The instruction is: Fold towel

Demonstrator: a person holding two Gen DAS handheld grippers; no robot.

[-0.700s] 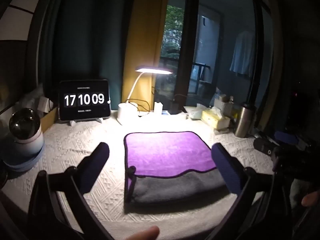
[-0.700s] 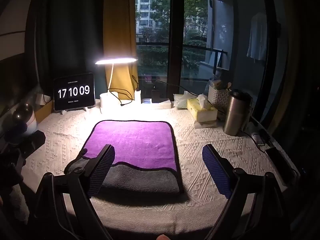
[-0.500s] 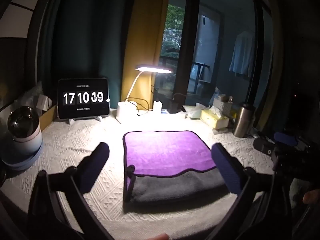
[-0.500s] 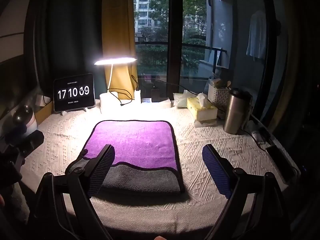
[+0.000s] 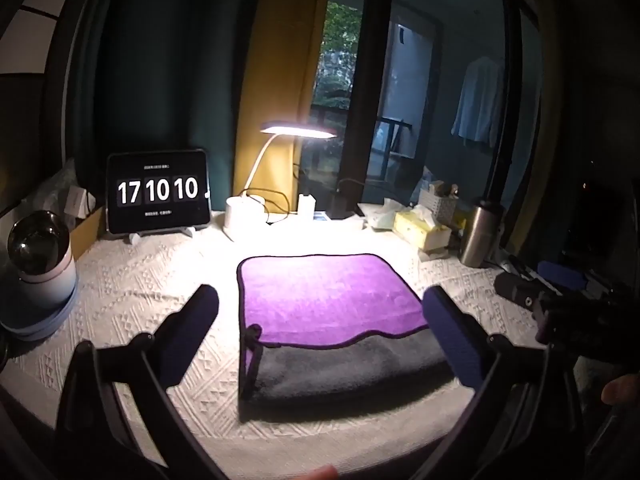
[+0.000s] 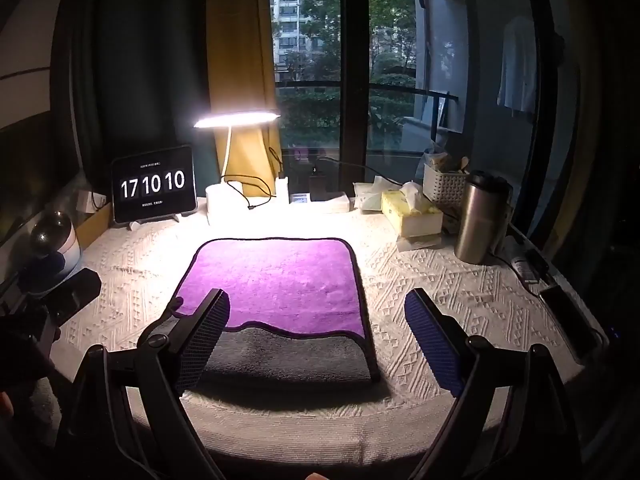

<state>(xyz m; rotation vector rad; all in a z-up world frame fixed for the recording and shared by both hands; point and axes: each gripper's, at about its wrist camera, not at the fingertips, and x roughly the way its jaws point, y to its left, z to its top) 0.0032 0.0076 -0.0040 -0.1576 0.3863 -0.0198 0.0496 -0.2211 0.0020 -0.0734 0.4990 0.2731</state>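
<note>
A towel [image 5: 328,300] lies folded on the white textured tablecloth, purple side up with a grey layer showing along its near edge; it also shows in the right wrist view [image 6: 276,280]. My left gripper [image 5: 320,336] is open and empty, held above the near edge of the towel, apart from it. My right gripper [image 6: 316,340] is open and empty, also above the towel's near edge. The right gripper's body appears at the right of the left wrist view [image 5: 560,308].
At the back stand a tablet clock [image 5: 158,192], a lit desk lamp [image 5: 298,132], a tissue box [image 5: 424,228], a white basket [image 6: 444,184] and a steel flask [image 6: 482,216]. A round white device [image 5: 38,256] sits at the left. A phone [image 6: 568,316] lies at the right edge.
Both grippers have drifted slightly back and up from the towel; they stay open. The towel has not moved. The clock went from 17 10 09 to 17 10 10.
</note>
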